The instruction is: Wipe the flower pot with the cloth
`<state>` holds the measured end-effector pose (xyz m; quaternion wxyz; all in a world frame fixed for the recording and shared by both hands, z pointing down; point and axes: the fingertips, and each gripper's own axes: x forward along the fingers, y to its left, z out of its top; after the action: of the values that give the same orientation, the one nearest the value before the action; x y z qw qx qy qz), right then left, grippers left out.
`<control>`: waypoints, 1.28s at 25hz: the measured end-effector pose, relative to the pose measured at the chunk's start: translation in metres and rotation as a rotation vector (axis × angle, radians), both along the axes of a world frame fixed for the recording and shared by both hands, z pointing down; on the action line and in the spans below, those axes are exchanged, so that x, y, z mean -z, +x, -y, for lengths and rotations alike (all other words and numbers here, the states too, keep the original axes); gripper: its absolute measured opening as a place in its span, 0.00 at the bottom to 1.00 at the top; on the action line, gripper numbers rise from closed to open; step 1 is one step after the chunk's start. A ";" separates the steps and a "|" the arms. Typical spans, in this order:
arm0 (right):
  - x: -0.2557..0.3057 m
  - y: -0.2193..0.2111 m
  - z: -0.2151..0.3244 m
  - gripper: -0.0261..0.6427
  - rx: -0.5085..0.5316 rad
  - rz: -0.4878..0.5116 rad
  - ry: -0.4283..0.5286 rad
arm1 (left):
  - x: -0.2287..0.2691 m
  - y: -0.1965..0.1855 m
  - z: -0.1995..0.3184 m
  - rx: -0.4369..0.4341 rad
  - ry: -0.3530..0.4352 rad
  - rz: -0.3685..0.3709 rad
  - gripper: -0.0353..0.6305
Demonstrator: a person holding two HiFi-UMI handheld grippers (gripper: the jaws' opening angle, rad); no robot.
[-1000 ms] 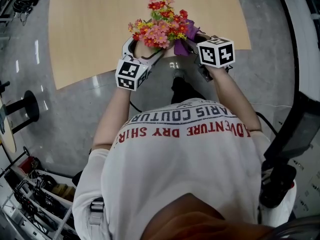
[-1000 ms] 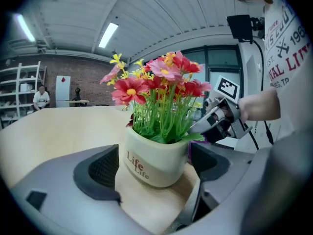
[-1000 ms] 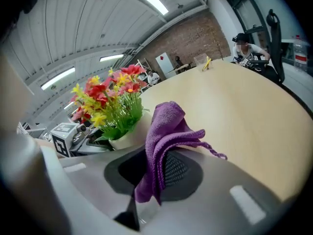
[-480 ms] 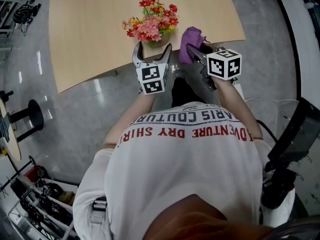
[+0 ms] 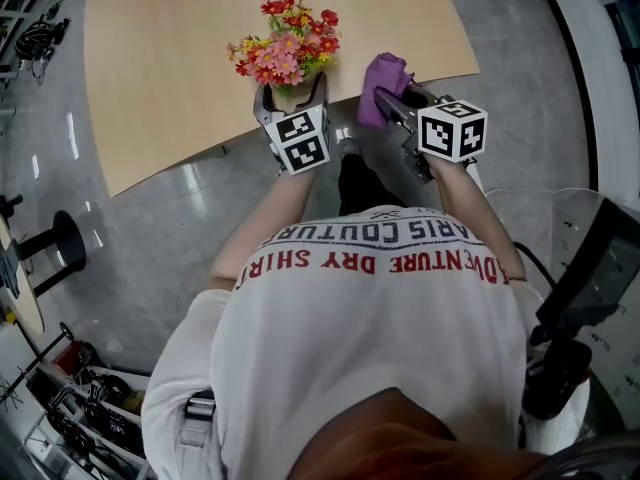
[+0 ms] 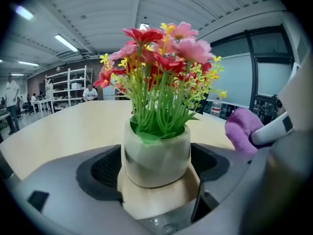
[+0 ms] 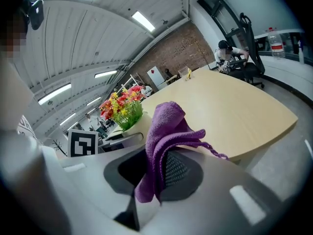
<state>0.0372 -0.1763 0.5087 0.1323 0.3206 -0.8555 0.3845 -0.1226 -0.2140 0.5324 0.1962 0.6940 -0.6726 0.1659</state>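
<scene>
Plainly upright: flower pot [image 6: 156, 153] clamped in left gripper [image 5: 292, 96]; right gripper [image 7: 156, 173] pinches purple cloth [image 7: 166, 131].

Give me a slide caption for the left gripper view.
Left gripper clasps white ceramic pot of colourful flowers over tan tabletop, purple cloth at right.

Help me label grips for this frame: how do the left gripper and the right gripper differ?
The left gripper is closed on the rigid white flower pot; the right gripper pinches the limp purple cloth. The left gripper's jaws stand wide, one pad on each side of the pot; the right gripper's jaws are nearly together on a fold of cloth. Both are loaded, and both point toward the table.
</scene>
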 end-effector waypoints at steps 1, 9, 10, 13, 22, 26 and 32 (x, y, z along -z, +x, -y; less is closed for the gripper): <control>0.001 -0.001 0.000 0.10 0.003 0.002 0.001 | 0.001 0.000 0.000 -0.001 0.000 0.002 0.72; 0.014 -0.008 0.003 0.10 0.032 0.012 0.008 | 0.010 0.004 -0.009 -0.084 0.011 -0.001 0.70; 0.015 -0.011 0.003 0.10 0.039 0.015 0.008 | 0.010 0.003 -0.010 -0.102 0.014 -0.002 0.69; 0.016 -0.017 0.002 0.10 0.063 0.027 0.004 | 0.010 0.006 -0.017 -0.174 0.019 -0.005 0.69; 0.006 -0.036 0.018 0.10 0.124 0.095 0.000 | -0.008 0.014 -0.017 -0.455 -0.001 0.001 0.69; 0.007 -0.063 0.032 0.10 0.149 0.113 0.003 | -0.008 -0.004 -0.010 -0.560 0.001 -0.008 0.69; 0.011 -0.080 0.043 0.10 0.172 0.120 -0.004 | 0.000 -0.008 -0.009 -0.616 0.027 -0.020 0.69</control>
<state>-0.0428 -0.2193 0.4972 0.1141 0.2219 -0.8854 0.3921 -0.1309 -0.2049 0.5320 0.1341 0.8693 -0.4308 0.2016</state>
